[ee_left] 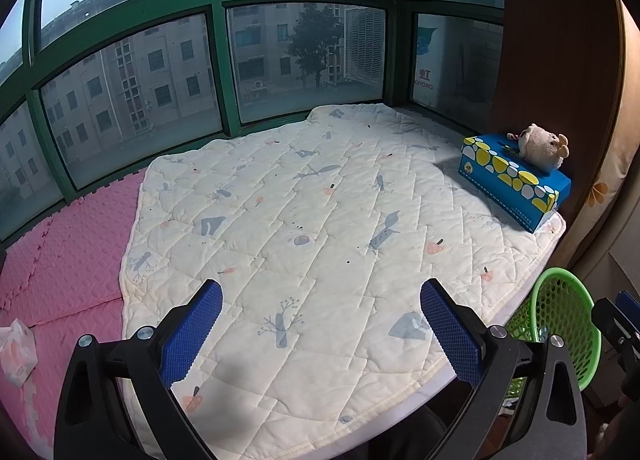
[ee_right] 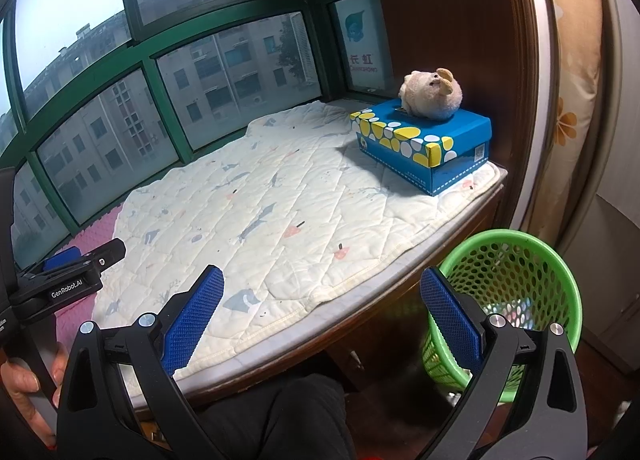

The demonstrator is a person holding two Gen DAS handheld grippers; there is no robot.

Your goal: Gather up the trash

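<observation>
A crumpled white tissue (ee_left: 16, 352) lies on the pink foam mat (ee_left: 64, 244) at the far left of the left wrist view. A green mesh waste basket (ee_right: 508, 308) stands on the floor below the window seat's right edge; it also shows in the left wrist view (ee_left: 560, 320). My left gripper (ee_left: 320, 324) is open and empty above the quilt's near edge, right of the tissue. My right gripper (ee_right: 320, 320) is open and empty over the seat's front edge, its right finger (ee_right: 448, 320) in front of the basket.
A white quilt (ee_left: 304, 212) with a printed pattern covers the window seat. A blue tissue box (ee_right: 424, 144) with a plush toy (ee_right: 432, 96) on top sits at the back right. Green-framed windows (ee_left: 224, 72) close off the back. A wooden wall panel (ee_right: 452, 20) stands at right.
</observation>
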